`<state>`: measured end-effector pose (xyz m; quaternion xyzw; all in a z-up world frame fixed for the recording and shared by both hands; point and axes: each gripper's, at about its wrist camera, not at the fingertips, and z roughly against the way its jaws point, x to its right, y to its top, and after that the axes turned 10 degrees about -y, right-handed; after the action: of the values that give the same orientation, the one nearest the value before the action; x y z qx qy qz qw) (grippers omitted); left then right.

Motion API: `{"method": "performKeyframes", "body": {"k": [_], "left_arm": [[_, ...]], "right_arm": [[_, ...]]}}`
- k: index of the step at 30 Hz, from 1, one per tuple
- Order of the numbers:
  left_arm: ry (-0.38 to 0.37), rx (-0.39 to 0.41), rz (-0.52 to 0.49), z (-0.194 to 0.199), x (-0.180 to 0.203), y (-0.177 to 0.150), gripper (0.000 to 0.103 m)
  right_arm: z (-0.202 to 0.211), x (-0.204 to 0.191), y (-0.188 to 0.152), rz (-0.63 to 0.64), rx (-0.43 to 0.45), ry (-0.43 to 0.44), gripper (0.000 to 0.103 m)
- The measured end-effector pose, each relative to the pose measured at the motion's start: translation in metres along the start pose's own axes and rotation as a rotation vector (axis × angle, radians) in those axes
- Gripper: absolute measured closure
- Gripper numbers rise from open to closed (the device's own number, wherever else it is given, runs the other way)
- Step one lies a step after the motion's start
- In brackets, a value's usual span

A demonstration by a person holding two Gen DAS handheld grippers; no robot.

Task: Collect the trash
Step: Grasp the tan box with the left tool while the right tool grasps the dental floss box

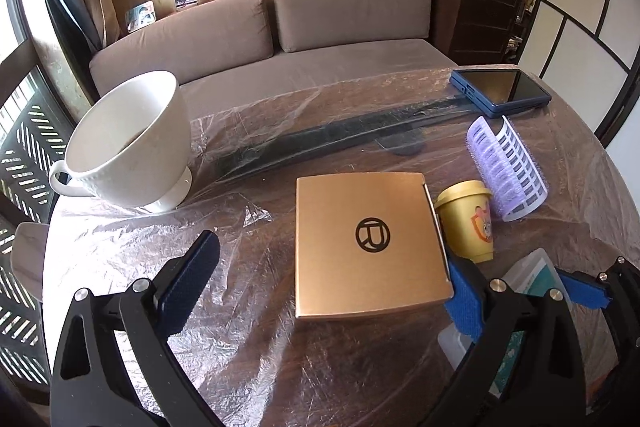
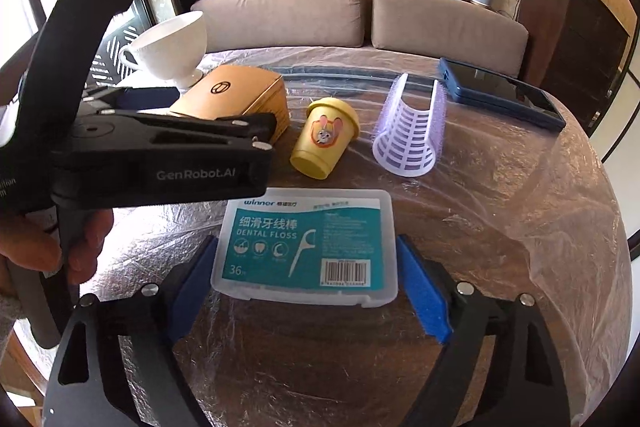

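Right wrist view: on the plastic-covered table, the white cup shows no contents, the gold box is closed, and the dental floss box lies between the right gripper's open pads, left pad close against it; the left gripper is spread around the gold box.

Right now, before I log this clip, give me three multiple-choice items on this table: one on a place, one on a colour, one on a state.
1. What lies between the right gripper fingers?
A. floss box
B. phone
C. white cup

2. What colour is the small cup with the cartoon sticker?
A. red
B. yellow
C. green

3. How is that small cup resting?
A. upright
B. upside down
C. on its side

Answers:
1 A, the floss box sits between the blue fingers.
2 B, its body and lid are yellow.
3 C, in the right wrist view it lies tipped over on the plastic sheet.
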<state>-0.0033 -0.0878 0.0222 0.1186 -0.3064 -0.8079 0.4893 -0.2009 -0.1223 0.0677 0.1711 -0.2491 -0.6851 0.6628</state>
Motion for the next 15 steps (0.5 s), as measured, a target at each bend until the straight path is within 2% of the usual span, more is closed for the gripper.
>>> {"method": "performKeyframes", "body": {"k": [8,10,15], "left_arm": [[-0.054,-0.031,0.06,-0.006,-0.008,-0.002,0.033],[-0.06,-0.028,0.083,-0.006,-0.012,-0.002,0.044],[-0.085,-0.021,0.125,0.0,-0.018,-0.003,0.044]], "right_arm": [[0.001,-0.003,-0.002,0.006,0.005,-0.015,0.021],[0.002,-0.001,-0.003,-0.001,0.003,-0.016,0.021],[0.006,0.004,-0.006,-0.024,0.001,-0.005,0.021]]}}
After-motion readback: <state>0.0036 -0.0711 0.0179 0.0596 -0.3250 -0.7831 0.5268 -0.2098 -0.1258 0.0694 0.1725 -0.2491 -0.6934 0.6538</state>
